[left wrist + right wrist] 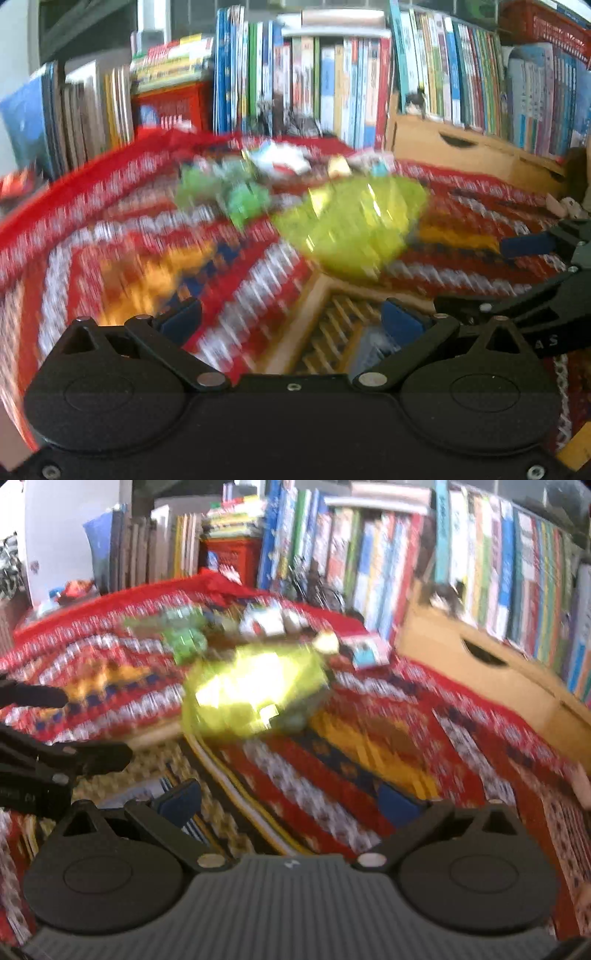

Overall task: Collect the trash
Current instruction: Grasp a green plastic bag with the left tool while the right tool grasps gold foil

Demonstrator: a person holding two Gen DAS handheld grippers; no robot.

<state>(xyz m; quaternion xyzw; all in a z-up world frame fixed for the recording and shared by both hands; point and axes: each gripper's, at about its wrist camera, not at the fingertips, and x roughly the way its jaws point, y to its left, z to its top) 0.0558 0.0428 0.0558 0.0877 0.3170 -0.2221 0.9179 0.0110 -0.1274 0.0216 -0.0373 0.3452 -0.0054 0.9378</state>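
Bookshelf (pixel 332 85) backs red patterned cloth (pixel 92 229). Yellow-green wrapper (pixel 354 229) frame centre, smaller scraps (pixel 240 195) behind. Left gripper (pixel 291 317) and right gripper (pixel 291 797) both spread wide, empty. Heavy blur: slow down, centre wrapper between fingers before closing.

Both wrist views look forward and slightly down over a patterned red cloth (pixel 110 229) toward a wall of books (pixel 332 85), from low and close. Both share the yellow-green wrapper (pixel 351 225) (pixel 251 694), the books and the cardboard box (pixel 491 679). Each catches the other gripper at its edge. Blur smears detail, so nearness is perhaps uncertain.
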